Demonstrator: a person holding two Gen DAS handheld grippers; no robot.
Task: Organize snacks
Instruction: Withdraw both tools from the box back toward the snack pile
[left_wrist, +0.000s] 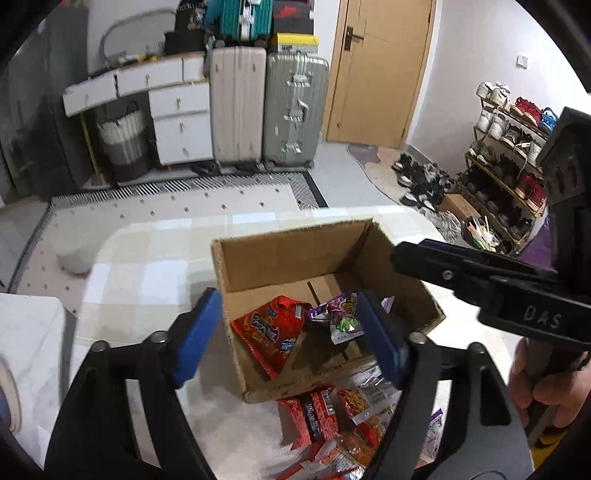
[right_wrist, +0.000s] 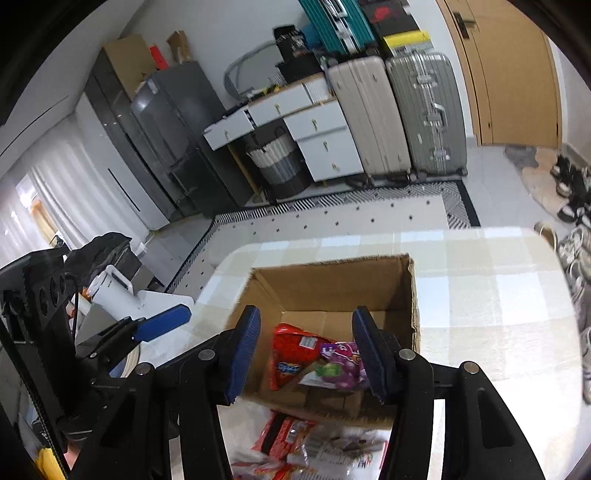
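An open cardboard box (left_wrist: 258, 254) (right_wrist: 325, 284) stands on the checked tablecloth. Inside lie a red snack bag (left_wrist: 271, 326) (right_wrist: 291, 354) and a purple snack packet (left_wrist: 341, 312) (right_wrist: 341, 363). My left gripper (left_wrist: 291, 334) is open and empty, hovering above the box's near edge. My right gripper (right_wrist: 306, 354) is open and empty above the box; it shows in the left wrist view (left_wrist: 402, 258) at the box's right side. A pile of red and orange snack packets (left_wrist: 332, 417) (right_wrist: 295, 443) lies on the table in front of the box.
The table (left_wrist: 147, 266) (right_wrist: 480, 295) carries the box near its far edge. Beyond it are suitcases (left_wrist: 295, 110), white drawers (left_wrist: 181, 122), a wooden door (left_wrist: 380, 70) and a shoe rack (left_wrist: 509, 155). A white kettle (right_wrist: 118, 291) stands at left.
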